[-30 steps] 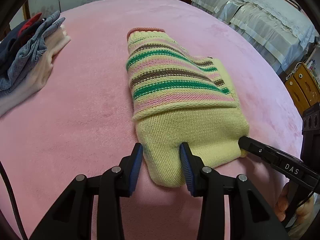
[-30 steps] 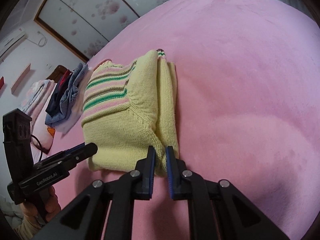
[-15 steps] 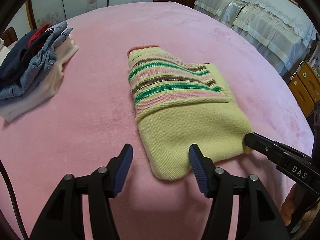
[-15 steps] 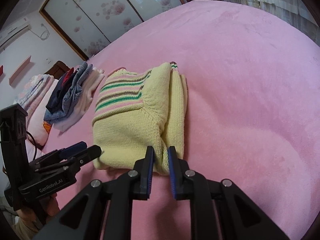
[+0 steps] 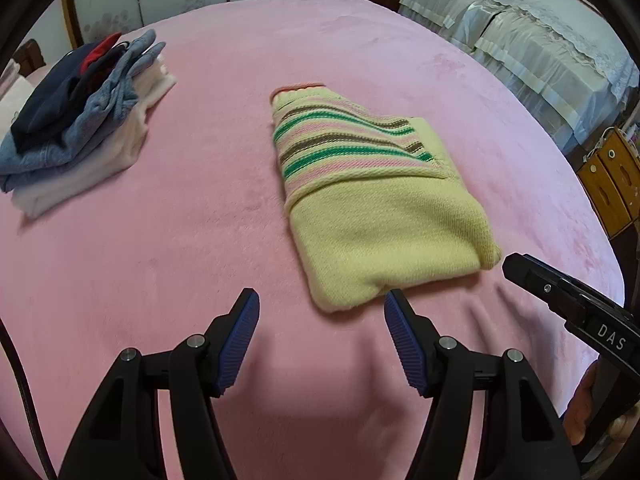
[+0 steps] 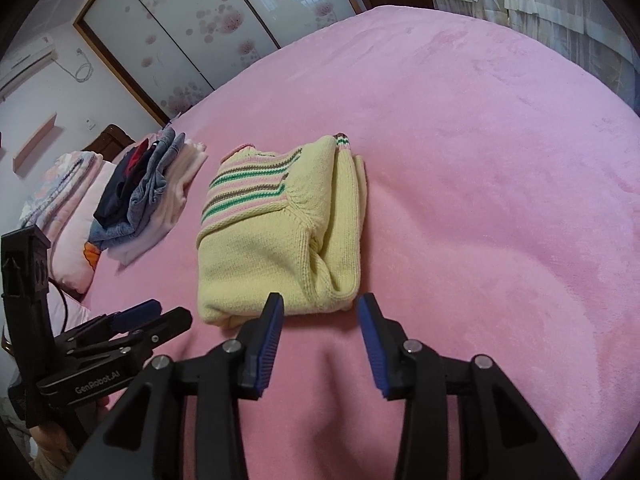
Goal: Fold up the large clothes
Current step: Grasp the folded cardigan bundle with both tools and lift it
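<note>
The sweater (image 5: pixel 372 208) lies folded into a neat block mid-bed on the pink blanket (image 5: pixel 200 240), striped half away from me. My left tongs (image 5: pixel 322 316) are opening just short of its near corner, nothing between the jaws; my right tongs (image 6: pixel 320 312) are opening too, at the near right edge, clear of the knit. To finish well, I'd lift both straight off so no pad drags the fold loose. A clothes pile (image 5: pixel 76 120) sits well apart to the left. Readable writing: "DAS" on the right tongs' side, "GenRobot.AI" on the left.
</note>
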The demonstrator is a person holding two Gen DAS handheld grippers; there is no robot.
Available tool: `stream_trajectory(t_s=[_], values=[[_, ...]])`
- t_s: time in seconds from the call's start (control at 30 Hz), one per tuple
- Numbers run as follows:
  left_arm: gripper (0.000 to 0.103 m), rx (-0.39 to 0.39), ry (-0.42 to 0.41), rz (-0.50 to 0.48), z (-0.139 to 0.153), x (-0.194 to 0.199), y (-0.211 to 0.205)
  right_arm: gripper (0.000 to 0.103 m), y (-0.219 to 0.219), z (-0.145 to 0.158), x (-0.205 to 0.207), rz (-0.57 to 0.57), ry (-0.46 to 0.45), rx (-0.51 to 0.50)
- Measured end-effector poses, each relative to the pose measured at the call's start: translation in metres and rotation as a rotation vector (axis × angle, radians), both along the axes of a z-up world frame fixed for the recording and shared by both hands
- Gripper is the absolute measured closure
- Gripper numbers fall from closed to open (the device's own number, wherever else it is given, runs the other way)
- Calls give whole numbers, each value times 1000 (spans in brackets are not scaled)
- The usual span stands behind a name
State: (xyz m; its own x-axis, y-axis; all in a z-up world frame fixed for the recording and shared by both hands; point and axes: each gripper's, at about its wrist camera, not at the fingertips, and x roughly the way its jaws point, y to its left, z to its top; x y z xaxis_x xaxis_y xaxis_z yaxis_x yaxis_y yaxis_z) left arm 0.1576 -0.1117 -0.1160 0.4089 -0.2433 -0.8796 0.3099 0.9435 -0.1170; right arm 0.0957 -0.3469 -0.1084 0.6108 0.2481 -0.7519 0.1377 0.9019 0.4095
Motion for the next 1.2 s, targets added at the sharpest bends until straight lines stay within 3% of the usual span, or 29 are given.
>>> stream_trajectory(t_s=[0.23, 0.33, 0.47, 0.57, 0.8, 1.03, 1.2], values=[[39, -27, 13, 30, 12, 1, 17, 54, 12, 14, -5, 26, 0, -116], [39, -63, 24, 26, 20, 6, 22, 41, 17, 23, -3, 49, -15, -171], [38, -94, 35, 8, 30, 16, 24, 36, 17, 39, 5, 76, -39, -204], [26, -102, 36, -4, 36, 26, 23, 27, 14, 53, 14, 80, -54, -219], [24, -117, 60, 3, 45, 62, 21, 26, 1, 77, 47, 82, -54, -237], [24, -185, 144, -5, 25, 107, 15, 26, -14, 71, 92, 130, 17, -105], [24, -334, 266, -13, -12, 127, 10, 26, -21, 32, 121, 147, 117, 32]])
